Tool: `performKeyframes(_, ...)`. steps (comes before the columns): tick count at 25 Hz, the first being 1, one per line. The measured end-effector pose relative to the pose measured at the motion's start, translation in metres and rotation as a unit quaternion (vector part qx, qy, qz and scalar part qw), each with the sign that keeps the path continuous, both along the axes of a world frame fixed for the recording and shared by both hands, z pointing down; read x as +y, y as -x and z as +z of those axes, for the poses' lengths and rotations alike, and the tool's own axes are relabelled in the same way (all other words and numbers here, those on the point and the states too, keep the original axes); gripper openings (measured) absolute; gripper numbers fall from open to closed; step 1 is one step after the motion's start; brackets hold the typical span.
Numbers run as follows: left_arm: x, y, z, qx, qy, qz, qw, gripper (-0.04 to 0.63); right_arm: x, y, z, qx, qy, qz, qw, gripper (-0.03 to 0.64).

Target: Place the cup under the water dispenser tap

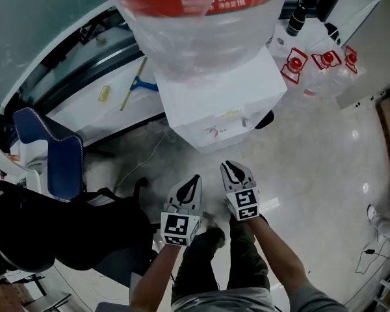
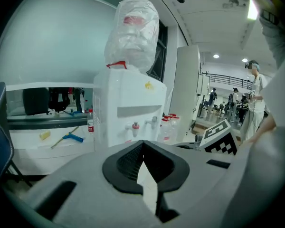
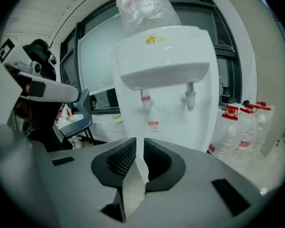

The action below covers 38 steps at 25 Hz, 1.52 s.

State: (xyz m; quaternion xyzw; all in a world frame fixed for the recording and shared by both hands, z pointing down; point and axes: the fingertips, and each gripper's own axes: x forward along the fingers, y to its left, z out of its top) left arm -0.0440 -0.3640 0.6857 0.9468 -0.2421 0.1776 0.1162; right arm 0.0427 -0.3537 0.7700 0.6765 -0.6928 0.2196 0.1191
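No cup shows in any view. The white water dispenser (image 1: 221, 103) stands just ahead, with a large clear bottle (image 1: 201, 25) on top. Its red tap (image 3: 146, 100) and blue tap (image 3: 190, 98) hang under the front ledge, and both taps (image 2: 134, 127) also show in the left gripper view. My left gripper (image 1: 195, 179) (image 2: 142, 146) is shut and empty, held in front of the dispenser. My right gripper (image 1: 229, 166) (image 3: 140, 144) is beside it, level with the taps. Its jaws stand nearly closed, with a thin slit between the pads and nothing in it.
Several spare water bottles (image 1: 318, 67) (image 3: 237, 132) stand on the floor right of the dispenser. A blue chair (image 1: 52, 155) and a black bag (image 1: 45, 233) are at the left. A blue squeegee (image 1: 140, 83) lies on the white ledge behind. My legs are below the grippers.
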Motion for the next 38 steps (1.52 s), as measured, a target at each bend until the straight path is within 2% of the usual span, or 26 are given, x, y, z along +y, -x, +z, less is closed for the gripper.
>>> performKeyframes(10,0.019,0.007,-0.132,0.020,-0.018,0.003,0.9996,0.009,0.033,0.011,-0.158,-0.016,-0.047,0.027,0.998,0.032)
performKeyframes(24,0.056,0.007,-0.270,0.068,-0.060,0.024,0.9956,0.009,0.078,0.024,-0.316,-0.016,-0.120,0.036,0.992,0.018)
performKeyframes(31,0.073,0.009,-0.314,0.085,-0.077,0.044,0.9924,0.009,0.088,0.033,-0.379,0.005,-0.150,0.010,0.989,0.012)
performKeyframes(38,0.077,0.015,-0.329,0.090,-0.084,0.048,0.9912,0.009,0.095,0.042,-0.394,0.009,-0.157,-0.003,0.988,0.011)
